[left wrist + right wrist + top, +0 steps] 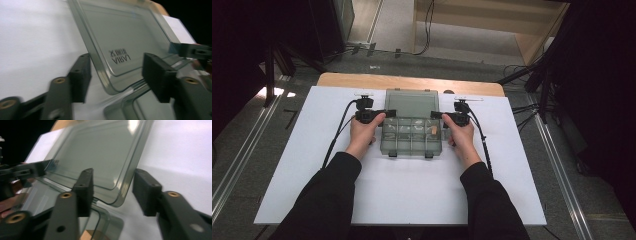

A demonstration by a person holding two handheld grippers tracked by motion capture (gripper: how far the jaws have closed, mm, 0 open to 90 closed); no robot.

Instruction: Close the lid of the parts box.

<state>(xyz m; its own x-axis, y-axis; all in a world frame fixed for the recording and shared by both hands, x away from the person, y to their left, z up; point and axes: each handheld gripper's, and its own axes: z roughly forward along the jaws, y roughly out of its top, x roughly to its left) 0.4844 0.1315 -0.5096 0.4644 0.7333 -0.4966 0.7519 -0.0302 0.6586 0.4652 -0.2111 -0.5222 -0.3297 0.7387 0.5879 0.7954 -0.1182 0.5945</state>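
At the far middle of the white table (pixel 302 165), the left gripper (pixel 116 75) and right gripper (pixel 112 192) each straddle, jaws spread and unclenched, a side edge of the clear compartment box's (pixel 412 140) opened lid (pixel 411 102), apparently to swing it evenly.

Overhead view; gripper views close on lid (pixel 130 37)

Both forearms reach forward in dark sleeves. The left hand (pixel 362 131) carries the left hand-held gripper (pixel 384 114), jaws spread apart and pointing inward. The right hand (pixel 461 134) mirrors it, its right hand-held gripper (pixel 437 115) likewise spread wide.
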